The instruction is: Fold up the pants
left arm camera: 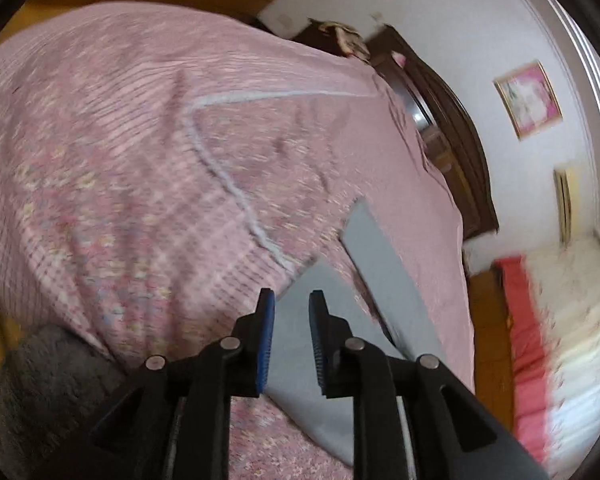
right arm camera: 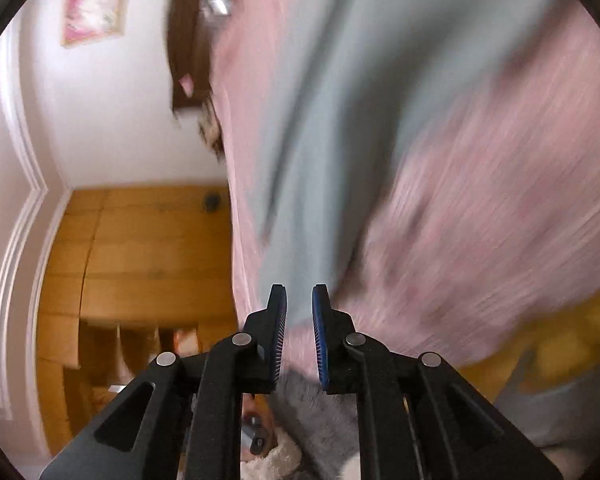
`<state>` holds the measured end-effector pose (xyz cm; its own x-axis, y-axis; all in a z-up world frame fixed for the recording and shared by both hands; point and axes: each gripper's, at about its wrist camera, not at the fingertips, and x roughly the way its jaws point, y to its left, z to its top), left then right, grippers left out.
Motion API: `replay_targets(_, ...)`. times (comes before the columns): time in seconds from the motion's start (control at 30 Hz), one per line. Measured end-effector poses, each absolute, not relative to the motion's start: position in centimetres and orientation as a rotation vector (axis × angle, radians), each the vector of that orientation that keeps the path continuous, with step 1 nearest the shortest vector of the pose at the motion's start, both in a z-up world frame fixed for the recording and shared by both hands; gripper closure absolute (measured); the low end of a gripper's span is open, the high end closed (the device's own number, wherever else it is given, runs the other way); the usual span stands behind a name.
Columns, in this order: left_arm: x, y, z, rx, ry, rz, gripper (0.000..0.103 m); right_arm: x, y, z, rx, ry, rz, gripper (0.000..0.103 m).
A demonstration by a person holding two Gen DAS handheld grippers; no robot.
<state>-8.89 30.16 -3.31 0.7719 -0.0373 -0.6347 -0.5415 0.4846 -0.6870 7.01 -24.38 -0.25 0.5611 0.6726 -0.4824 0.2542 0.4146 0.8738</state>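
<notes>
Grey pants (left arm camera: 384,280) lie spread on a pink patterned bedspread (left arm camera: 140,140), their two legs showing in the left wrist view. My left gripper (left arm camera: 292,304) is open and empty, hovering just above the nearer leg. In the blurred right wrist view the pants (right arm camera: 340,120) run as a grey band across the bedspread (right arm camera: 480,180). My right gripper (right arm camera: 299,300) is open and empty above the near end of the pants.
A dark wooden headboard (left arm camera: 440,112) stands at the far end of the bed. A grey fluffy blanket (left arm camera: 52,380) hangs at the near edge. A second mattress with a red edge (left arm camera: 540,340) lies on the right. The floor is wood (right arm camera: 148,260).
</notes>
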Motion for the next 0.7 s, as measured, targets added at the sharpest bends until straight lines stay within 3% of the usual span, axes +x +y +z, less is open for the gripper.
replay_targets(0.07, -8.3, 29.2, -3.0, -1.023, 0.648, 0.3, 0.084, 6.6, -29.0, 2.1, 1.003, 0.95, 0.172, 0.058)
replay_targets(0.17, -6.2, 27.5, -3.0, -1.025, 0.683, 0.279, 0.083, 7.0, -34.6, 3.4, 0.83, 0.994, -0.06, 0.057)
replay_targets(0.33, -3.3, 24.5, -3.9, -1.011, 0.743, 0.223, 0.083, 9.2, -36.9, -0.3, 0.844, 1.168, -0.066, 0.057)
replay_targets(0.5, -1.9, 22.9, -4.6, -0.985, 0.794, 0.216, 0.083, 12.1, -36.9, -2.4, 0.871, 1.162, 0.08, 0.057)
replay_targets(0.53, -1.7, 22.7, -4.8, -0.974, 0.805, 0.217, 0.083, 13.2, -36.6, -2.3, 0.85, 1.176, 0.107, 0.062)
replay_targets(0.57, -1.5, 22.5, -5.1, -0.969, 0.81, 0.218, 0.083, 13.6, -36.7, -3.4, 0.802, 1.213, 0.124, 0.084)
replay_targets(0.6, -1.2, 22.4, -5.5, -0.963, 0.811, 0.218, 0.083, 14.1, -36.7, -3.6, 0.739, 1.265, 0.112, 0.089)
replay_targets(0.7, -0.5, 22.0, -6.5, -0.93, 0.827, 0.217, 0.083, 14.2, -37.1, -2.9, 0.72, 1.291, 0.15, 0.092)
